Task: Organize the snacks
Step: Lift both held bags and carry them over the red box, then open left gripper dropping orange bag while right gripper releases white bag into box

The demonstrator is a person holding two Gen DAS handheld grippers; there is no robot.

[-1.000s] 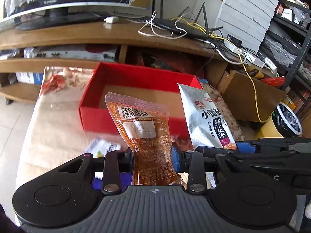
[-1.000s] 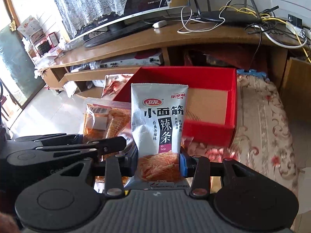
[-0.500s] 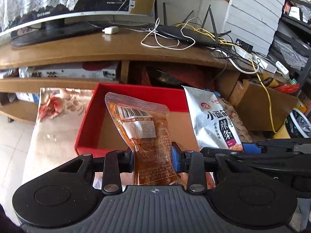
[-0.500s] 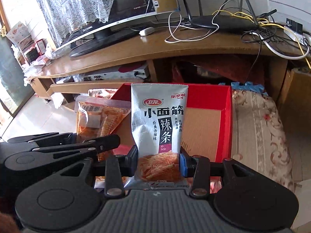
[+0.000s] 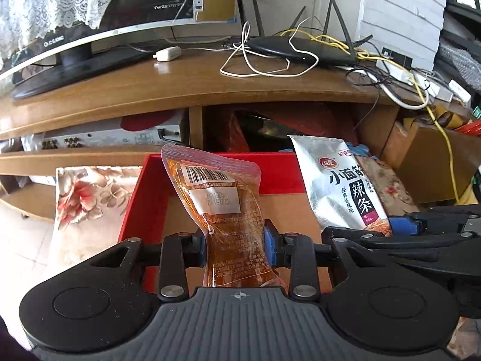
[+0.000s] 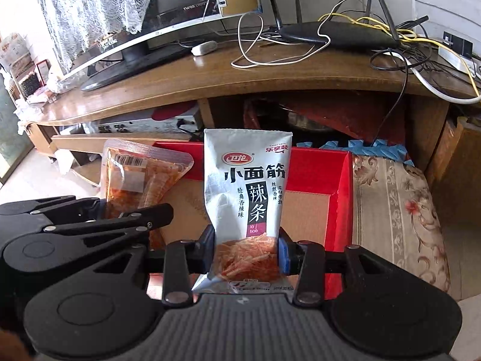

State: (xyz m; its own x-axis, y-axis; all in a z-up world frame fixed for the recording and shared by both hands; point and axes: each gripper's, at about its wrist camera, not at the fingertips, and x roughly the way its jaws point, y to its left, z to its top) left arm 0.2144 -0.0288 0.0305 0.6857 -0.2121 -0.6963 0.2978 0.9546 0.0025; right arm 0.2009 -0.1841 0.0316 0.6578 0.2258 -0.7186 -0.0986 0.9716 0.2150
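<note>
My left gripper (image 5: pixel 236 246) is shut on a clear orange snack packet (image 5: pixel 222 204) with a barcode label, held upright over the red box (image 5: pixel 144 186). My right gripper (image 6: pixel 246 249) is shut on a silver spicy-strip packet (image 6: pixel 245 186), also upright above the red box (image 6: pixel 342 186). The box has red walls and a brown cardboard floor, and sits on a floral cloth. Each view shows the other gripper beside it: the silver packet (image 5: pixel 339 180) at right in the left wrist view, the orange packet (image 6: pixel 135 177) at left in the right wrist view.
A wooden TV stand (image 5: pixel 210 87) rises just behind the box, with a monitor (image 5: pixel 90 15), a router (image 5: pixel 300 48) and tangled cables on top. Its lower shelf holds a silver media player (image 5: pixel 105 138). Cardboard boxes (image 5: pixel 436 162) stand at right. Floral cloth (image 6: pixel 396 204) lies right of the box.
Both grippers have moved forward with their packets toward the TV stand, so the red box now lies directly beneath them and looks larger. Both grips stay unchanged.
</note>
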